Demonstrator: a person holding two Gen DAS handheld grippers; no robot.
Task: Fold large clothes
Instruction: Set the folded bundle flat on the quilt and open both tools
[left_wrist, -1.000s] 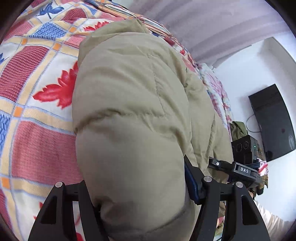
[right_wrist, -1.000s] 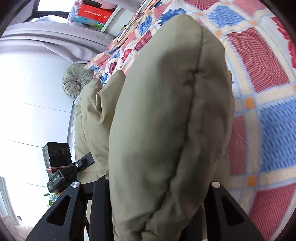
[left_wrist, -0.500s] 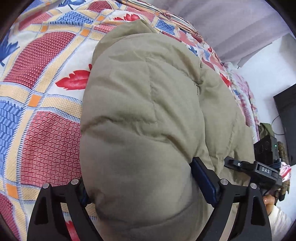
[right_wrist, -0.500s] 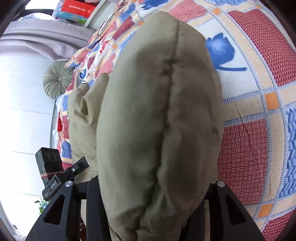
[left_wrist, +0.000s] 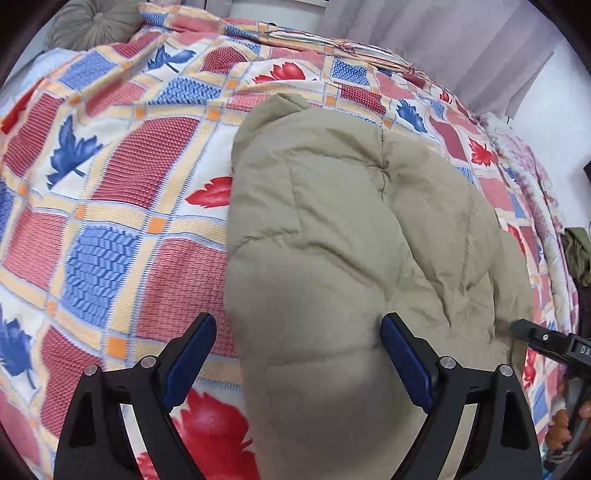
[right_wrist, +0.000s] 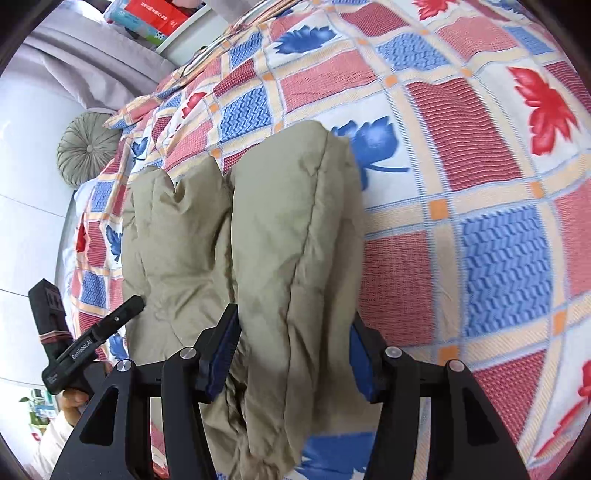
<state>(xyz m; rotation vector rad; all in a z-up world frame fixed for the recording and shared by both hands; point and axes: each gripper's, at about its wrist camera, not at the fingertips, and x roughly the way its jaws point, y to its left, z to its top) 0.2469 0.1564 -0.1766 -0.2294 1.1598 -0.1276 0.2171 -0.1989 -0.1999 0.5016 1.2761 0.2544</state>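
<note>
Clutter is sitting only at the edges around the padded khaki jacket (left_wrist: 332, 229): a round pleated grey-green cushion (right_wrist: 86, 147) is lying beyond the jacket's far end at the head of the bed, a red package (right_wrist: 155, 16) is resting on a white shelf farther back still, and an olive garment (left_wrist: 578, 254) is hanging off the bed edge to the jacket's right in the left wrist view. Nothing is lying on top of the jacket.

Under the jacket, a patchwork bedspread (left_wrist: 110, 184) of red, blue and orange squares with leaf prints is covering the bed; pale grey curtains (left_wrist: 443, 40) and a white wall are standing behind it.

Folded into a thick bundle, the jacket is lying flat on the bedspread, its long axis running from the near edge away toward the cushion, with a rounded padded end pointing at each camera.

At the jacket's near end, the left gripper (left_wrist: 299, 358) is standing wide, its left blue pad clear of the fabric with bedspread showing in the gap, and its right pad just beside the bulge. Beside it, the right gripper (right_wrist: 293, 354) is opening, the jacket's folded edge between its pads; the left pad is touching the cloth, while the right one is partly hidden, so a firm grip cannot be told.
</note>
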